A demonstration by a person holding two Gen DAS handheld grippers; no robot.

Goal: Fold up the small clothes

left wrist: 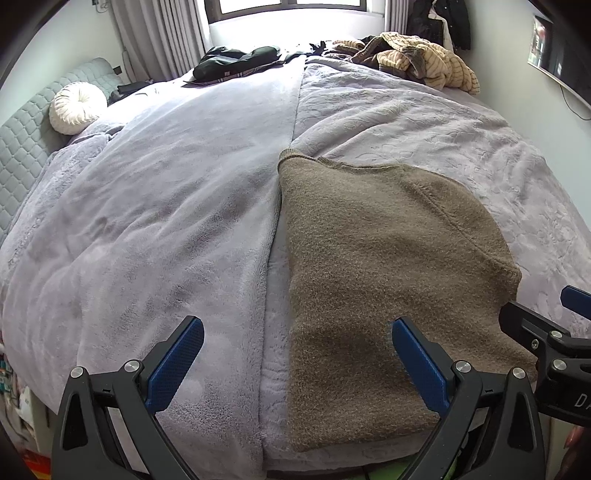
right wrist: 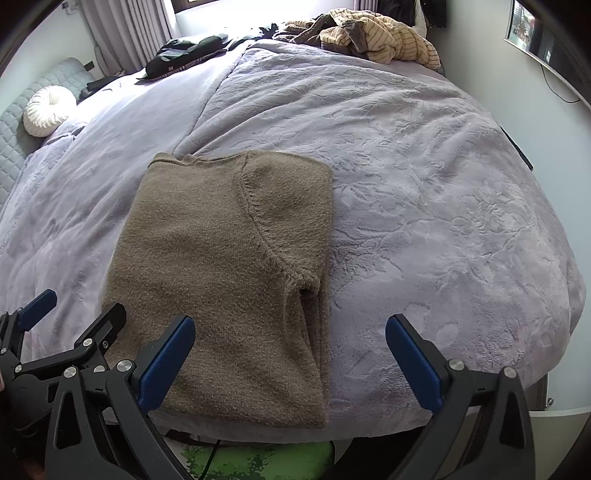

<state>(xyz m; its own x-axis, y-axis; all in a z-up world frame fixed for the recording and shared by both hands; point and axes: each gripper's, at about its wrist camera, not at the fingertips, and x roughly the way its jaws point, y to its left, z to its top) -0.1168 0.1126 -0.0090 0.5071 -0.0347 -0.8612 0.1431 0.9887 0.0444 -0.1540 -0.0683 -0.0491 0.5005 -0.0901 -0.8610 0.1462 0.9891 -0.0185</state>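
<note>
Nearest the lens, the left gripper (left wrist: 297,345) is seen with its blue-padded fingers (left wrist: 175,363) spread wide apart, nothing held between them; it is poised above the near edge of the bed, one finger over the lavender blanket (left wrist: 155,221) and the other over the brown knit sweater (left wrist: 373,280). The right gripper (right wrist: 290,343) is likewise held with its jaws apart and empty, its left finger over the sweater's near end and its right finger over the bare bedspread (right wrist: 443,206). Each gripper is caught at the edge of the other's view, close beside it.

The sweater (right wrist: 221,266) is laid flat on the bed near its front edge, folded into a long rectangle, with a curved seam running across its upper layer and folded layers visible along its right side. Its left edge is set just beside the line where the smooth blanket meets the embossed floral bedspread.

Below the bed's edge, a green patterned item (right wrist: 258,458) is partly seen in the right wrist view.

Farther back, a round white pleated cushion (left wrist: 75,107) is rested against the grey quilted headboard (left wrist: 22,147). At the far end, dark garments (left wrist: 236,61) and a heap of tan striped clothing (left wrist: 417,61) are piled beneath the window (left wrist: 288,5), with grey curtains (left wrist: 159,33) beside it. A wall-mounted screen (left wrist: 561,62) is seen at the right.
</note>
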